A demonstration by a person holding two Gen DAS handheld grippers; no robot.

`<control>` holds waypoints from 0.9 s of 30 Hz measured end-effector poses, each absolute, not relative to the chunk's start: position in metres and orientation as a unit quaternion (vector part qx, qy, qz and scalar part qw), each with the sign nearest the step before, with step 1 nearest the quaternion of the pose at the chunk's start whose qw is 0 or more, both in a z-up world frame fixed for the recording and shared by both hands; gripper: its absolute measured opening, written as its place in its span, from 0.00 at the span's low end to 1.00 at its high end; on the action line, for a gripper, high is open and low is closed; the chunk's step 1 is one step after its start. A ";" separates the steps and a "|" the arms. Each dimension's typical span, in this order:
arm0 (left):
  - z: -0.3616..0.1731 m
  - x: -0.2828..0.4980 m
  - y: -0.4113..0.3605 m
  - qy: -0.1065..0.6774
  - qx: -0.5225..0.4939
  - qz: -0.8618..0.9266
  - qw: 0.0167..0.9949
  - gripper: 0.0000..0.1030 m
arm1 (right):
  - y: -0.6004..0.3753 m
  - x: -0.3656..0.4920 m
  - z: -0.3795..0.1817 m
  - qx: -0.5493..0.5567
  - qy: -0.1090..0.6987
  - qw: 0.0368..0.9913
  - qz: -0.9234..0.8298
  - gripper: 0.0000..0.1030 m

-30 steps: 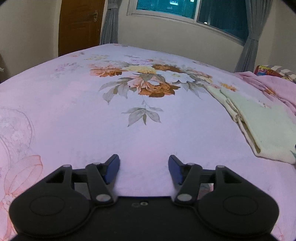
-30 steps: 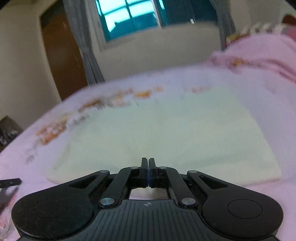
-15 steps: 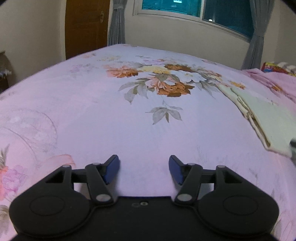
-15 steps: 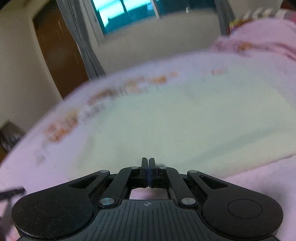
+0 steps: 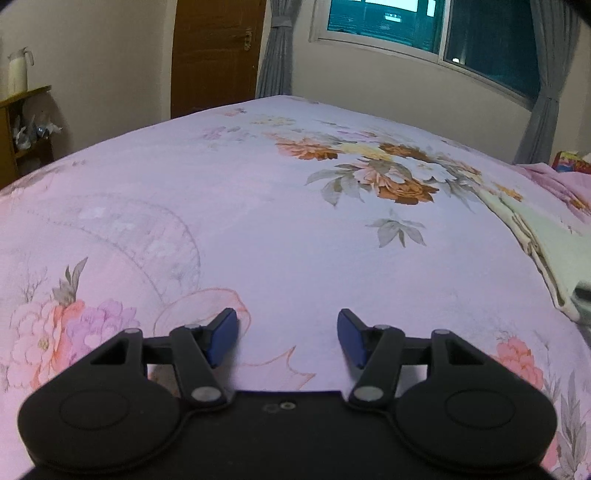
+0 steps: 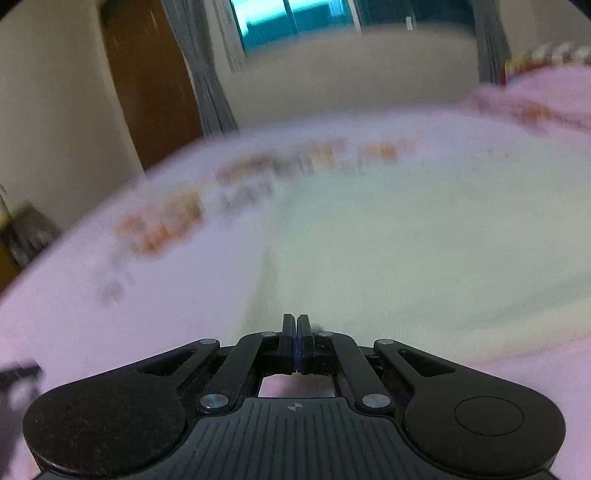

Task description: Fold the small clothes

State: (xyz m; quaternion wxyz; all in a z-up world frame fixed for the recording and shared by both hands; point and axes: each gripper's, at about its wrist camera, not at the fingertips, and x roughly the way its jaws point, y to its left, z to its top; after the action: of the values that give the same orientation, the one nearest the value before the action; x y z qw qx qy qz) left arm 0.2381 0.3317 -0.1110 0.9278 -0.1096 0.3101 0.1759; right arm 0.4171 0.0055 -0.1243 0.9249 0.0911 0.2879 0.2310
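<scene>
Left wrist view: the pale green folded garment (image 5: 554, 251) is seen lying flat on the floral pink bedsheet (image 5: 258, 206), at the right edge of the picture, with its layered edges turned toward the middle of the bed. It is well apart from the left gripper (image 5: 288, 338), whose jaws are held partly apart, roughly at half spread. Nothing is gripped between the blue pads (image 5: 221, 334); only bare sheet is seen in the gap, and whether the pads touch the sheet cannot be told. A printed cluster of brown and cream flowers (image 5: 388, 173) is seen beyond the gripper, just left of the garment.

From the right wrist view, which is blurred, the same garment (image 6: 424, 251) is seen spread broadly ahead of the right gripper (image 6: 296, 326) and to its right. The jaws of that gripper are pressed fully together, pad against pad, and no cloth is seen pinched between them. The tips are placed over the garment's near left edge; contact with the fabric cannot be made out through the blur.

Farther out, a brown door (image 5: 218, 51), grey curtains (image 5: 275, 48) and a window (image 5: 424, 29) are seen against the far wall, and a white jug (image 5: 17, 72) is set on a wooden shelf at the left.
</scene>
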 end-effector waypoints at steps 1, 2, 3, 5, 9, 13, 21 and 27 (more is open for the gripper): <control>-0.112 0.237 0.333 0.309 -0.113 0.175 0.928 0.58 | 0.005 0.413 -0.123 0.084 0.274 0.929 0.233 0.00; -0.113 0.237 0.333 0.308 -0.115 0.175 0.928 0.59 | 0.010 0.417 -0.129 0.064 0.294 0.925 0.235 0.00; -0.113 0.238 0.333 0.310 -0.115 0.175 0.928 0.59 | 0.015 0.429 -0.144 0.046 0.350 0.904 0.242 0.00; -0.110 0.240 0.330 0.310 -0.111 0.176 0.928 0.59 | -0.001 0.430 -0.137 0.055 0.335 0.905 0.258 0.00; -0.107 0.245 0.316 0.300 -0.122 0.151 0.934 0.59 | -0.077 0.414 -0.103 0.087 0.231 0.949 0.194 0.00; -0.108 0.264 0.284 0.299 -0.122 0.126 0.938 0.59 | -0.110 0.439 -0.135 0.083 0.333 0.915 0.211 0.00; -0.110 0.289 0.231 0.307 -0.107 0.086 0.942 0.60 | -0.163 0.412 -0.115 0.099 0.233 0.954 0.160 0.00; -0.112 0.302 0.211 0.309 -0.108 0.076 0.942 0.61 | -0.198 0.433 -0.139 0.124 0.319 0.930 0.133 0.00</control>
State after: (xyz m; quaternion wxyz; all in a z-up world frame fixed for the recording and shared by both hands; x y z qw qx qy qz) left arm 0.3017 0.2109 -0.1124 0.9417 -0.1083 0.3093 0.0761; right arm 0.4330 -0.1977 -0.1386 0.9299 0.1241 0.3194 0.1334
